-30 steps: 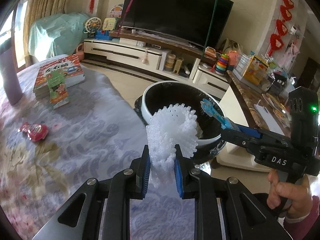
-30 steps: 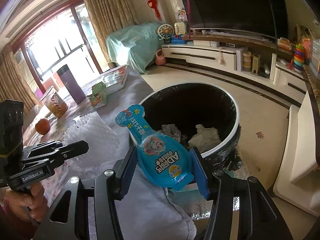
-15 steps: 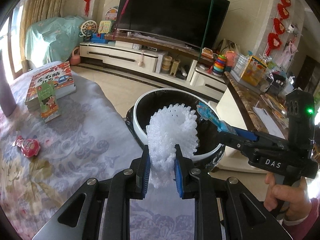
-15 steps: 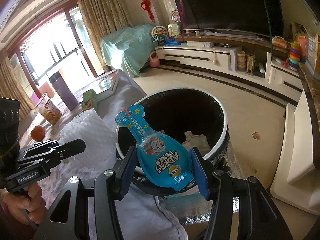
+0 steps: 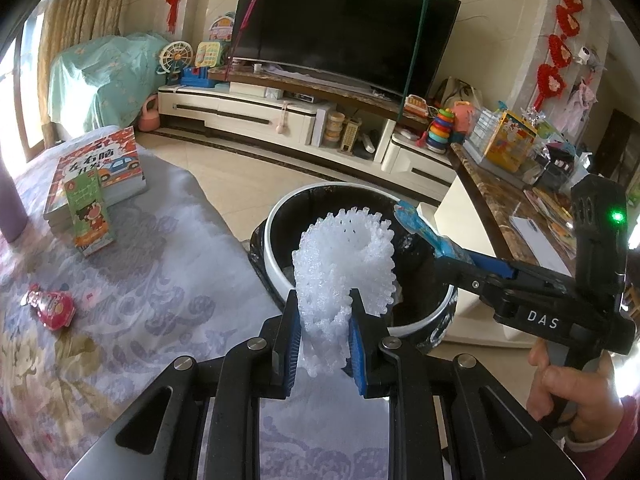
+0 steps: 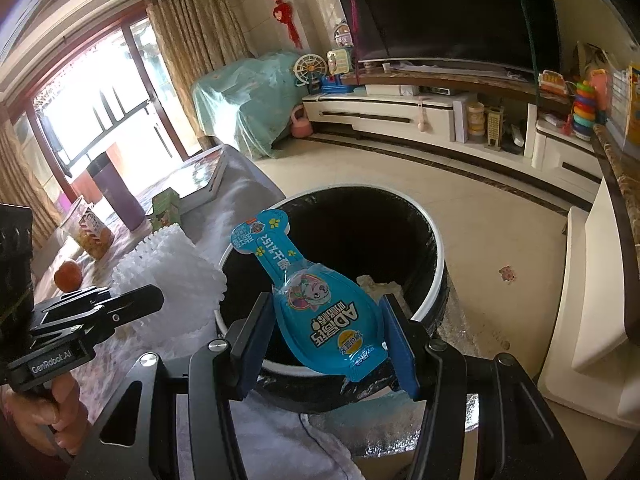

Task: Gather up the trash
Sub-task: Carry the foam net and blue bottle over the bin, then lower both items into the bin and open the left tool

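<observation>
My left gripper (image 5: pixel 324 336) is shut on a white foam net sleeve (image 5: pixel 344 264) and holds it over the near rim of the round trash bin (image 5: pixel 280 220). My right gripper (image 6: pixel 326 340) is shut on a blue snack wrapper (image 6: pixel 320 296) and holds it above the bin's (image 6: pixel 436 248) near rim. The bin has a white rim and a black liner, with crumpled paper (image 6: pixel 380 286) inside. In the left wrist view the right gripper (image 5: pixel 452 254) reaches in from the right with the wrapper (image 5: pixel 416 224) over the bin. In the right wrist view the left gripper (image 6: pixel 132 304) holds the foam sleeve (image 6: pixel 172 280) at the left.
A table with a floral cloth (image 5: pixel 140 288) lies left of the bin, with books (image 5: pixel 96 172), a green carton (image 5: pixel 88 208) and a red wrapper (image 5: pixel 52 308). A purple cup (image 6: pixel 116 192), snack bag (image 6: pixel 94 232) and orange (image 6: pixel 68 274) stand further back. A TV cabinet (image 5: pixel 280 112) lines the far wall.
Both grippers have moved forward with their loads and now stand closer to the bin and over its near rim. Both stay shut.
</observation>
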Action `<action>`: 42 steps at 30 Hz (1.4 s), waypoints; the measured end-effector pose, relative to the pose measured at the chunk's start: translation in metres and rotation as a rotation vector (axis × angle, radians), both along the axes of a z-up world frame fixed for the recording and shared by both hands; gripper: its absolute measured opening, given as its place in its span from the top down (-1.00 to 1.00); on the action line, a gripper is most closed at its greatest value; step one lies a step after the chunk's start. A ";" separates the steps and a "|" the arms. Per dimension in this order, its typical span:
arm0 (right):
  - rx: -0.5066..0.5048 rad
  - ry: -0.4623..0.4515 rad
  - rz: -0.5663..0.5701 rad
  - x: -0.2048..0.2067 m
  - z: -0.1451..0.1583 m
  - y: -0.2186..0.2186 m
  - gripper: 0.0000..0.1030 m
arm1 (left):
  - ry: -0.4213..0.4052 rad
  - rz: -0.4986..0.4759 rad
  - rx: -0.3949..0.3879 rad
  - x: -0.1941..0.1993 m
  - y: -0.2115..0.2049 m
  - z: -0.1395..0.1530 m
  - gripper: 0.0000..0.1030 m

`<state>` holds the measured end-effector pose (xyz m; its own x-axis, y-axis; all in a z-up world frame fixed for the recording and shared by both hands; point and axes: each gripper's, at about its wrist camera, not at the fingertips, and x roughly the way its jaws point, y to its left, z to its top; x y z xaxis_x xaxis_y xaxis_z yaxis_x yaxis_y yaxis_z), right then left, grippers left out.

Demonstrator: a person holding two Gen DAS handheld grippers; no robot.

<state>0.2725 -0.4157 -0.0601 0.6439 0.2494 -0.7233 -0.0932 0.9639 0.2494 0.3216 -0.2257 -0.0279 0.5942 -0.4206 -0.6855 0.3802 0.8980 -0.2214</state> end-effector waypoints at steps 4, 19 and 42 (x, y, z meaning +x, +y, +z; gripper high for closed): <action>0.004 -0.002 -0.009 0.006 0.000 -0.003 -0.06 | -0.004 -0.004 0.005 0.007 -0.004 0.000 0.61; 0.016 0.005 -0.038 0.028 -0.004 -0.012 -0.06 | 0.007 -0.019 0.041 0.038 -0.025 -0.007 0.61; 0.031 0.039 -0.049 0.050 -0.013 -0.020 -0.06 | 0.035 -0.032 0.059 0.062 -0.042 -0.017 0.60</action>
<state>0.3227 -0.4357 -0.0734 0.6272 0.2406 -0.7407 -0.0357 0.9590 0.2813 0.3836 -0.2679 -0.0449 0.5562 -0.3972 -0.7300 0.4017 0.8975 -0.1822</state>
